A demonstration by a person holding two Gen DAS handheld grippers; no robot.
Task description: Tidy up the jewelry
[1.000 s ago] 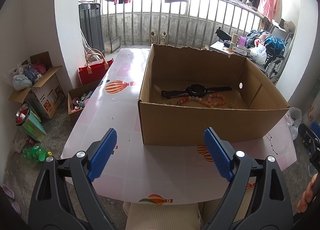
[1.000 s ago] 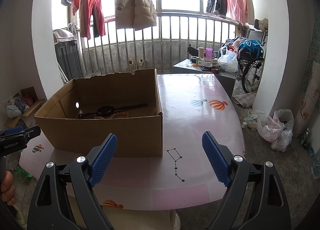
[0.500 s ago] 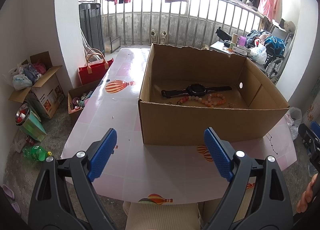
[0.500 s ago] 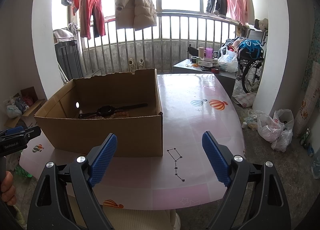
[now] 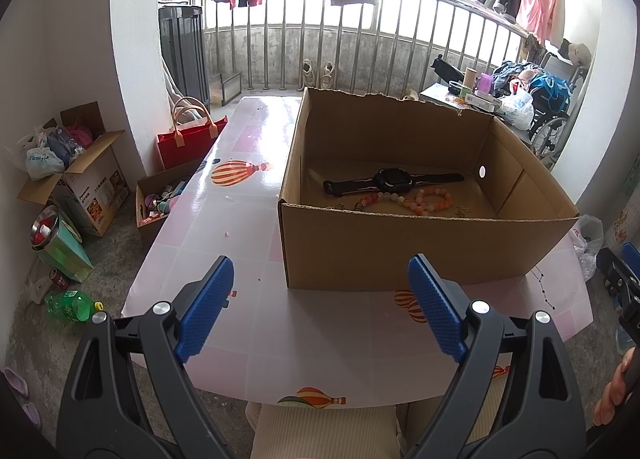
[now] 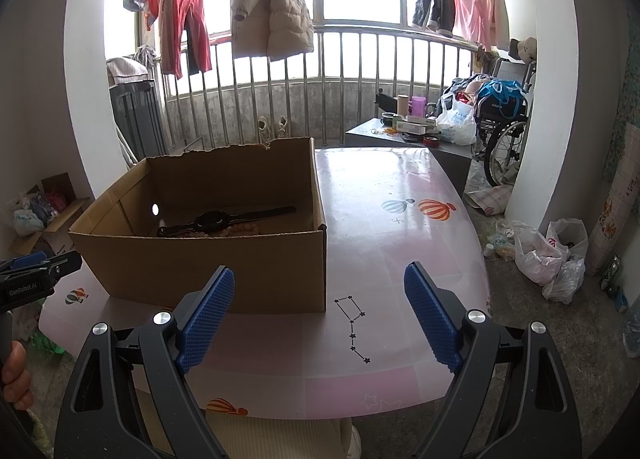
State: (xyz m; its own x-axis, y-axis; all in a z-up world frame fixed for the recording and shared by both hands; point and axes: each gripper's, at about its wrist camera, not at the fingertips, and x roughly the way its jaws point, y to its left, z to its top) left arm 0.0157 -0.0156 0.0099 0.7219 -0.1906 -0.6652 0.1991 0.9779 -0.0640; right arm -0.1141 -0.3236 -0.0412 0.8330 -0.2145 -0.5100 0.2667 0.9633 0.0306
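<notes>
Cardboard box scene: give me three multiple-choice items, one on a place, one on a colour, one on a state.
1. Where does the black watch lie?
A. in the cardboard box
B. on the table beside it
C. on the floor

2. What colour are the pads of the left gripper?
A. red
B. blue
C. green

3. How do the jaws of the right gripper stand?
A. shut on the bead bracelet
B. shut, empty
C. open, empty

Answers: 1 A, it rests on the box floor; 2 B, both pads show blue; 3 C, a wide gap holds nothing.

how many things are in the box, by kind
watch: 1
bead bracelet: 1
small metal bits: at least 2, too small to identify
total: at least 4, all on the floor of the box
</notes>
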